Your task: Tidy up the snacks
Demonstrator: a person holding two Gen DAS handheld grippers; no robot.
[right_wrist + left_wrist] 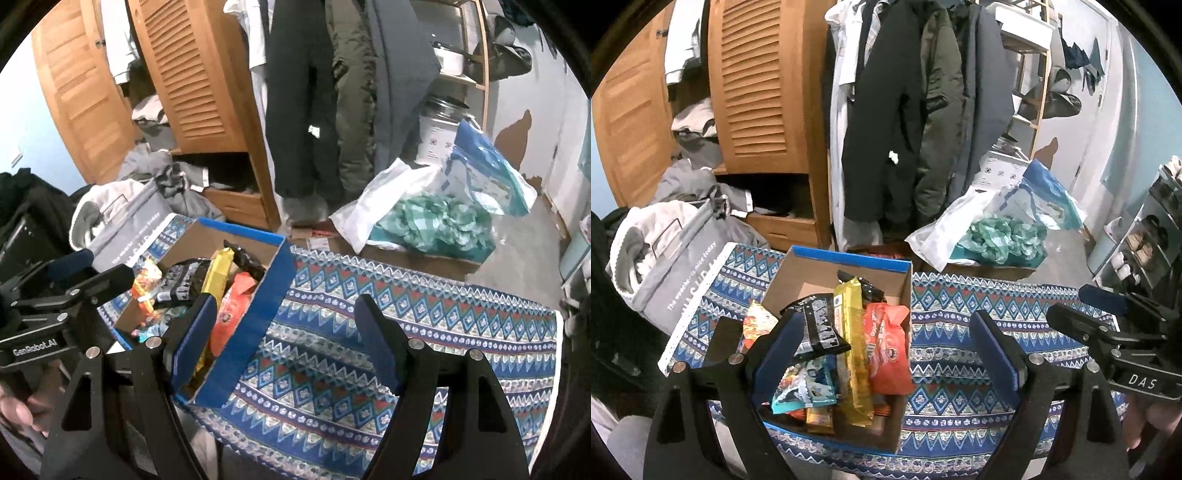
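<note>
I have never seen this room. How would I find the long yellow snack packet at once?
Look at the table covered with the blue patterned cloth; an open cardboard box with a blue rim stands on it, full of snacks. The long yellow packet lies lengthwise down the middle of the pile, between a black packet and an orange bag. It is the only yellow, stick-shaped one.
</note>
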